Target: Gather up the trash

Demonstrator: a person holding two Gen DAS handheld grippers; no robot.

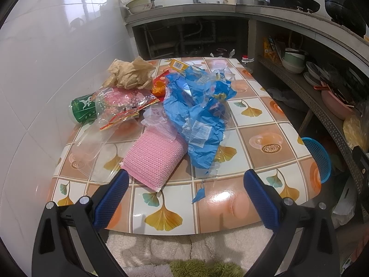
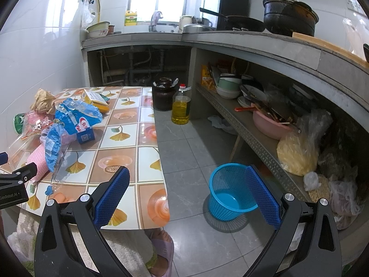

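Observation:
A heap of trash lies on the tiled-pattern table (image 1: pixel 260 120): a crumpled blue plastic wrapper (image 1: pixel 196 115), a pink mesh pad (image 1: pixel 154 159), crumpled brown paper (image 1: pixel 131 73), a green can (image 1: pixel 83 109), clear plastic packaging (image 1: pixel 96 152) and a yellow box (image 1: pixel 178 65). My left gripper (image 1: pixel 188 198) hovers open over the table's near edge, just short of the pink pad and empty. The right gripper (image 2: pixel 188 197) is open and empty too, held past the table's right edge. A blue mesh basket (image 2: pixel 230 191) stands on the floor below it.
A low shelf (image 2: pixel 253 136) with bowls, a pink basin (image 2: pixel 269 124) and bags runs along the right. An oil bottle (image 2: pixel 181 108) and a dark jar (image 2: pixel 162 97) stand on the floor beyond the table. A foot in a purple slipper (image 2: pixel 162 251) is under the table edge.

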